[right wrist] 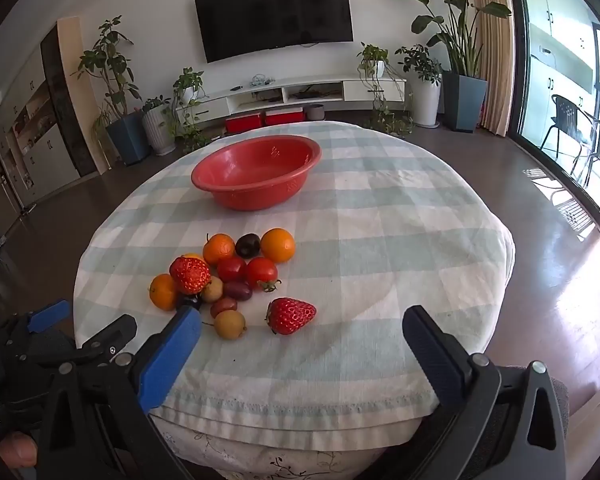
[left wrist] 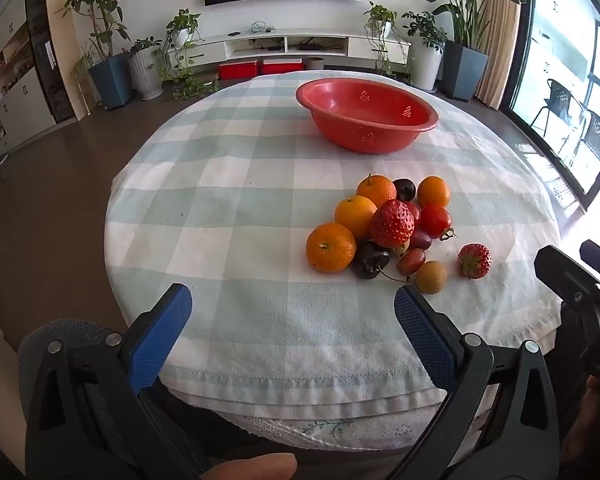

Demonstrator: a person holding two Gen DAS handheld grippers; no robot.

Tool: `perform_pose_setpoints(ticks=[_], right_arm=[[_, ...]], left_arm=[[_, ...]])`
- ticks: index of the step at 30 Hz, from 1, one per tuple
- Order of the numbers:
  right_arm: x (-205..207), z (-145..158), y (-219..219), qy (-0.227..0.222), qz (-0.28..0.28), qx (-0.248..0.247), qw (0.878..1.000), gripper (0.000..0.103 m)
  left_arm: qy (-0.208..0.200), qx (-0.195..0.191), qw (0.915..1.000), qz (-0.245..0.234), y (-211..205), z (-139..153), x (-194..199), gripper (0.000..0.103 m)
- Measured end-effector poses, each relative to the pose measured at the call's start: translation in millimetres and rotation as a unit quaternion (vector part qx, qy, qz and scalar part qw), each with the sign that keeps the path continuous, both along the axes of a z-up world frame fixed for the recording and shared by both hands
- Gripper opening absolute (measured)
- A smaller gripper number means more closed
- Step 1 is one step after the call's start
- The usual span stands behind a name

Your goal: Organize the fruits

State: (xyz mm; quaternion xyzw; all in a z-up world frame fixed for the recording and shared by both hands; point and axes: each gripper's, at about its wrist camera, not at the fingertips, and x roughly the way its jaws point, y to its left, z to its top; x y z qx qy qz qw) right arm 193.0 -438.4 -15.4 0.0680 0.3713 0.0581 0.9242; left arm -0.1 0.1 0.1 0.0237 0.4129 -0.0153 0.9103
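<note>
A pile of fruit (left wrist: 384,224) lies on the checked tablecloth: several oranges, cherry tomatoes, dark cherries and a big strawberry (left wrist: 392,223) on top. A lone strawberry (left wrist: 475,261) lies to the pile's right; it also shows in the right wrist view (right wrist: 291,315). An empty red colander bowl (left wrist: 366,114) stands beyond the pile, also in the right wrist view (right wrist: 256,171). My left gripper (left wrist: 292,304) is open and empty at the near table edge, left of the pile. My right gripper (right wrist: 300,326) is open and empty, just before the lone strawberry.
The round table (left wrist: 228,184) has a checked cloth, with floor all around it. A grey chair back (left wrist: 52,344) is below the left gripper. Potted plants (left wrist: 108,68), a TV unit and a glass door (right wrist: 572,120) stand far behind.
</note>
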Motion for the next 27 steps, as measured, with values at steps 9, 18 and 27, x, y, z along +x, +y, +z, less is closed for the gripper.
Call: perform_pose_setpoints(ticks=[9,18,27], right_arm=[[0,-1,1,0.003,0.0,-0.004,1.0,0.103],[0,-2,3,0.006,0.001,-0.006,1.0,0.103],[0,-9,7,0.009,0.002,-0.007,1.0,0.103]], left_arm=[[0.003,-0.011,0.9999,0.002,3,0,-1,0.103],[0.003,-0.009,0.9999,0.004,4,2,-1,0.103],[0.004,-0.01,0.9999,0.004,3,0,0,0.103]])
